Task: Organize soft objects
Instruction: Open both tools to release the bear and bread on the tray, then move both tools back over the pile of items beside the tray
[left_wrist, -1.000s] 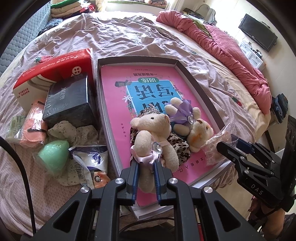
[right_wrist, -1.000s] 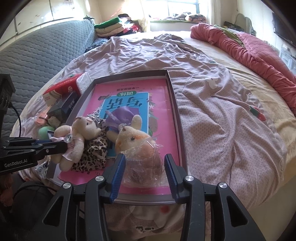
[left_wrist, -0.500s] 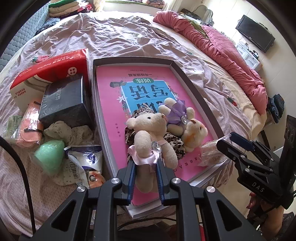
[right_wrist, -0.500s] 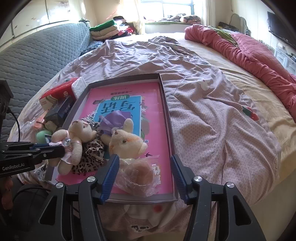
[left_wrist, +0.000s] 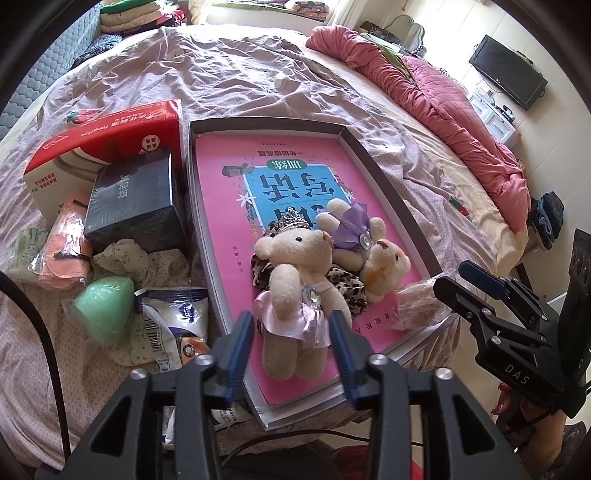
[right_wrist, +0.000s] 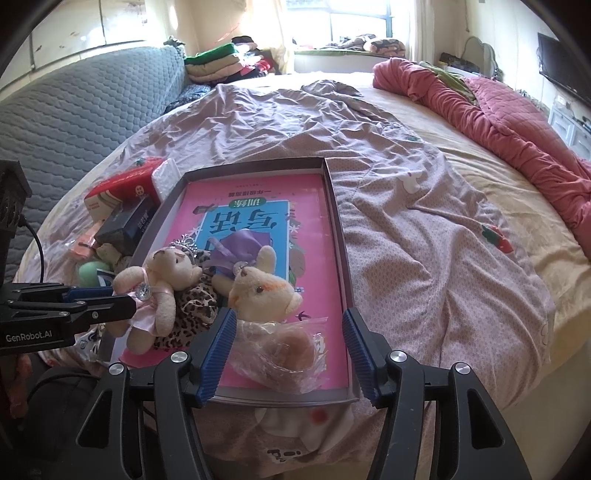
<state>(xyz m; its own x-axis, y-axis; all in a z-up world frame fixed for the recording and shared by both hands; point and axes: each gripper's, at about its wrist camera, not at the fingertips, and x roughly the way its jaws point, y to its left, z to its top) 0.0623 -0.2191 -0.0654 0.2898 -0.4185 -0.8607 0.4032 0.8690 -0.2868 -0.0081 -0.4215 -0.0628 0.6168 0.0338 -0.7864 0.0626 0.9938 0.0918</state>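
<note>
Left tongs (left_wrist: 293, 341) stand open, their blue pads either side of the legs of the pink-skirted bear (left_wrist: 295, 288) without pressing it. Right tongs (right_wrist: 288, 350) are open too, spread wide around a crinkled clear bag (right_wrist: 280, 354) that lies at the near edge of the shallow grey box (left_wrist: 354, 136); what the bag holds is a soft tan lump, too blurred by the plastic to name.

Three plush toys lie in the box's near half, on a pink book cover (left_wrist: 229, 192): the pink-skirted bear with a gem on its chest, a toy in a purple dress (left_wrist: 351, 229) whose face is turned away in the left wrist view, and a cream toy with orange markings (left_wrist: 384, 264) next to it. A leopard-print cloth (left_wrist: 347, 288) shows beneath them, mostly covered, and a small silver crown (right_wrist: 183, 244) peeks out behind the bear's head.

On the bed (right_wrist: 424, 192), just beside the box's left wall, sit one red tissue pack (left_wrist: 107, 136), one dark blue carton (left_wrist: 136, 206), one mint-green rounded piece (left_wrist: 103, 310), one peach cloth in a wrapper (left_wrist: 66, 243), a floral cloth (left_wrist: 136, 258) and a white-and-blue pouch (left_wrist: 181, 325), partly cut off by the left tool's body. A rumpled pink quilt (right_wrist: 517, 122) runs along the bed's far right edge.
</note>
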